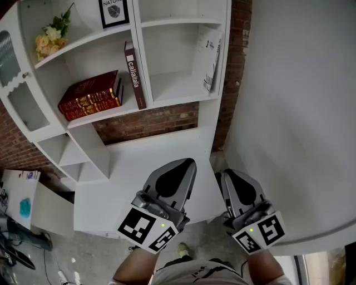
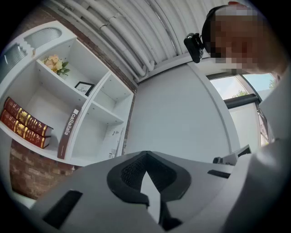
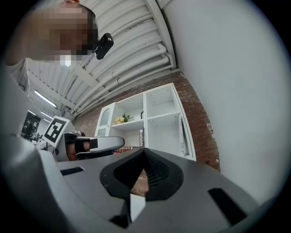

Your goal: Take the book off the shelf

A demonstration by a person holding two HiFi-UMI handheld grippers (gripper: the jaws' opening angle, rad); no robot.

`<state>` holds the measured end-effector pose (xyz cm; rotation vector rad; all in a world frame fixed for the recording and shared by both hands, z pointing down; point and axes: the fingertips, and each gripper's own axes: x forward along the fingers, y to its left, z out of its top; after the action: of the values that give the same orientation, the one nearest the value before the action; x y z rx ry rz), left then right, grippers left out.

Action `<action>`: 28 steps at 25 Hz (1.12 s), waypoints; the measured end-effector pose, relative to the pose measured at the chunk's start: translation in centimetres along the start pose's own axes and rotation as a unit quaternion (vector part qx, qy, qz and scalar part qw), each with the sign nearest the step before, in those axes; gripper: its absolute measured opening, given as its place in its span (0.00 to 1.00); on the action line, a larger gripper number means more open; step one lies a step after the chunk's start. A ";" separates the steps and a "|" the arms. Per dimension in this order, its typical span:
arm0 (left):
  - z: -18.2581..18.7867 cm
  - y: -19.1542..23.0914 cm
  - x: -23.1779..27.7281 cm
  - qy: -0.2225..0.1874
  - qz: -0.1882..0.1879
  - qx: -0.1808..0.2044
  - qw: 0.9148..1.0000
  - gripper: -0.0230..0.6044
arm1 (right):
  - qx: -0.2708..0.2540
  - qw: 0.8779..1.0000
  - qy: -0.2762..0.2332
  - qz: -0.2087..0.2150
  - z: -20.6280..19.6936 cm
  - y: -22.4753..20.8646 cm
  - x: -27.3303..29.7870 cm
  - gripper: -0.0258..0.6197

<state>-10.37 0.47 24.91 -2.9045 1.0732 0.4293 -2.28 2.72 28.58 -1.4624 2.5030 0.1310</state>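
Note:
A dark red book (image 1: 135, 75) with white lettering on its spine stands upright in the left compartment of the white shelf unit (image 1: 183, 97); it also shows in the left gripper view (image 2: 68, 132) and, tiny, in the right gripper view (image 3: 141, 139). Two thick red books (image 1: 92, 96) lie stacked to its left. My left gripper (image 1: 189, 162) and right gripper (image 1: 225, 174) hang side by side well below the shelf, over the white ledge. Both are shut and hold nothing. In their own views the left gripper (image 2: 145, 154) and right gripper (image 3: 144, 150) point up toward the shelves.
A thin white booklet (image 1: 211, 58) leans in the right compartment. Flowers (image 1: 50, 36) and a framed picture (image 1: 114, 12) sit on the upper shelf. A white ledge (image 1: 144, 164) lies under the shelves, brick wall (image 1: 147, 122) behind, a white wall (image 1: 300, 111) at right.

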 end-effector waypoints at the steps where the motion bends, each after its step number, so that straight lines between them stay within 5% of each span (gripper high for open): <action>1: 0.0 0.6 0.1 0.001 -0.003 0.000 1.000 0.05 | 0.000 1.000 -0.001 -0.003 -0.2 0.0 0.7 0.06; 14: -0.7 6.8 4.3 0.009 -0.010 -0.006 1.000 0.05 | 0.005 1.000 0.004 -0.013 -2.2 -2.8 7.4 0.06; 21: -0.8 9.6 9.0 0.022 0.004 0.018 1.000 0.05 | 0.028 1.000 -0.002 0.005 -3.0 -7.0 12.2 0.06; 28: -0.1 11.9 16.0 0.010 0.022 0.046 0.999 0.06 | -0.006 1.000 -0.003 0.014 -3.4 -12.2 16.7 0.07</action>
<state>-6.32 -18.79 21.75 -2.8165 1.1301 0.3421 -0.06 -18.09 28.23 -1.4302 2.5234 0.1544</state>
